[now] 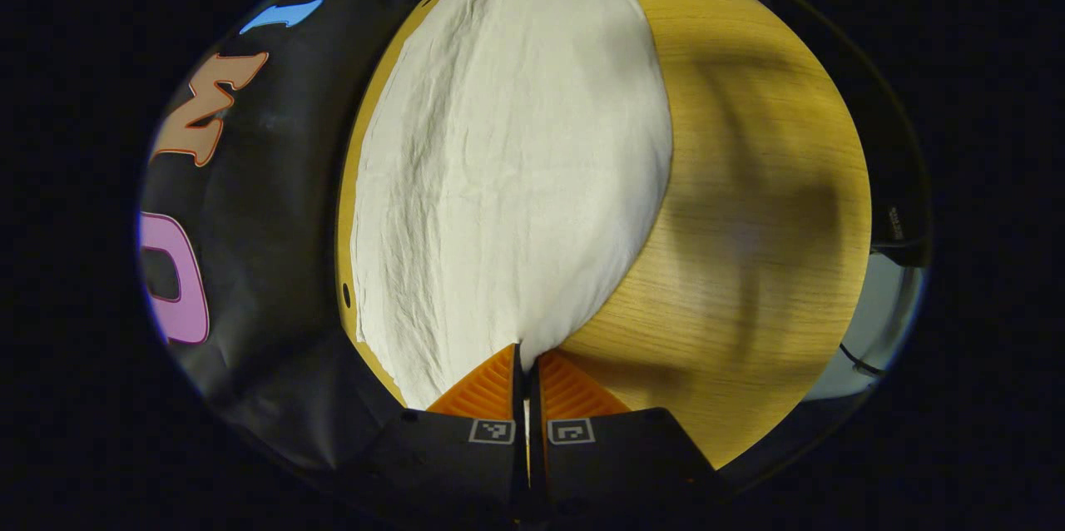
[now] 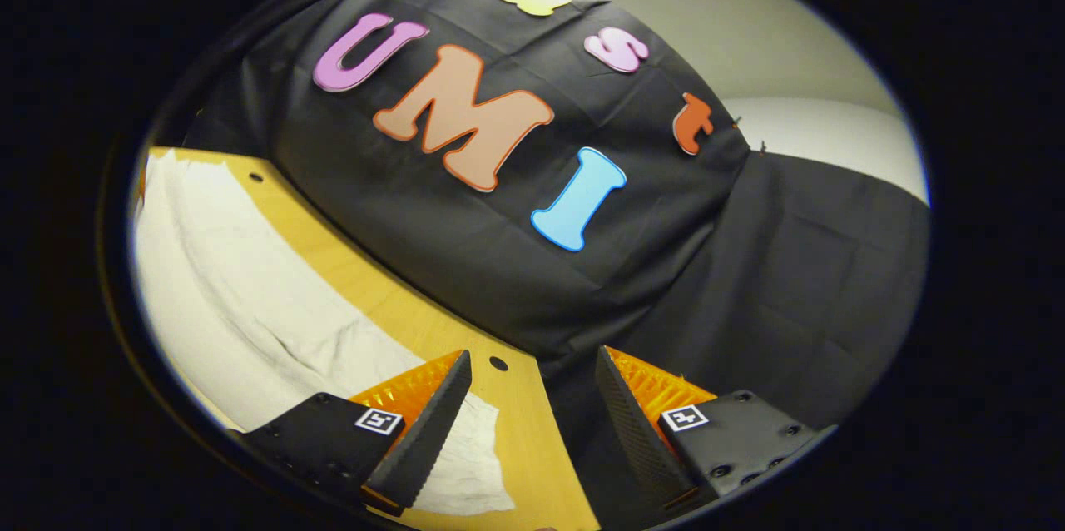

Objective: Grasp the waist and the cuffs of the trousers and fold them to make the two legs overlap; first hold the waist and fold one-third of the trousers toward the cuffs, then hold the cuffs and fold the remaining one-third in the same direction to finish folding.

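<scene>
The white trousers (image 1: 507,173) lie stretched along the wooden table (image 1: 749,206) in the left gripper view, running away from me as one long wrinkled band. My left gripper (image 1: 526,354) is shut on the near end of the cloth, with the fabric pinched between its fingers. In the right gripper view the trousers (image 2: 250,290) lie at the lower left on the table (image 2: 416,315), one corner reaching under the left finger (image 2: 433,419). My right gripper (image 2: 532,364) stands open near the table's back edge, with nothing between its fingers.
The black cloth wall (image 2: 516,265) hangs right behind the table's edge. Small round holes (image 2: 498,364) dot the tabletop near that edge. Bare wood lies to the right of the trousers in the left gripper view, crossed by a shadow.
</scene>
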`<state>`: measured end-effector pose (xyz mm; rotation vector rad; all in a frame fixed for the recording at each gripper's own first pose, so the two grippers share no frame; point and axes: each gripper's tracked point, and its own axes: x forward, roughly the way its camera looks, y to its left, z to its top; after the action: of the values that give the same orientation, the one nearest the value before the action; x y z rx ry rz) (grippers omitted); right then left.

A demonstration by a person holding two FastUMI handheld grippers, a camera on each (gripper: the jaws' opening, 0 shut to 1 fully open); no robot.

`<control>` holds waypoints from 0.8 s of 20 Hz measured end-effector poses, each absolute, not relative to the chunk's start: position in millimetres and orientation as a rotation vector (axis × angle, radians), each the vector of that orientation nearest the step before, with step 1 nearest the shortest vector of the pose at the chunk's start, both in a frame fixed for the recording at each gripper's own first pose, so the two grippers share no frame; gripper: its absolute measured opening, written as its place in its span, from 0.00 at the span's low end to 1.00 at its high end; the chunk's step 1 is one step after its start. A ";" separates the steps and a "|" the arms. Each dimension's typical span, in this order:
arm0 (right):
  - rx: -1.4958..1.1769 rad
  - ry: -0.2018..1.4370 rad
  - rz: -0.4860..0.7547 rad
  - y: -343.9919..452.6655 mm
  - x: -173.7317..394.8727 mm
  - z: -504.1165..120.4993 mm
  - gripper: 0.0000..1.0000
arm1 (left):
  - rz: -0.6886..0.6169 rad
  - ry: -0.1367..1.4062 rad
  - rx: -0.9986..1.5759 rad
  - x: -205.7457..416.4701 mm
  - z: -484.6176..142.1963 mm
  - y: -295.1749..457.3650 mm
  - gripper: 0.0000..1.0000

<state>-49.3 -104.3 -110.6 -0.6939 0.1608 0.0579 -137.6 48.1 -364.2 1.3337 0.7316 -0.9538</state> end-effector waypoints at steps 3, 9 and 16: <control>-0.849 0.165 0.116 -113.1 -58.3 -127.7 0.97 | -0.941 0.721 1.344 -136.6 -365.7 48.8 0.00; -1.045 0.257 0.235 -135.8 -75.6 -176.6 0.99 | -0.913 0.728 1.326 -136.4 -365.6 48.0 0.00; -1.157 0.430 0.437 -151.1 -109.8 -252.4 0.99 | -0.894 0.719 1.334 -136.1 -366.5 48.3 0.00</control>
<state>-109.8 -151.1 -252.4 -1.1569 0.4299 0.4369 -136.1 48.3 -366.5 1.3341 0.7189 -0.8936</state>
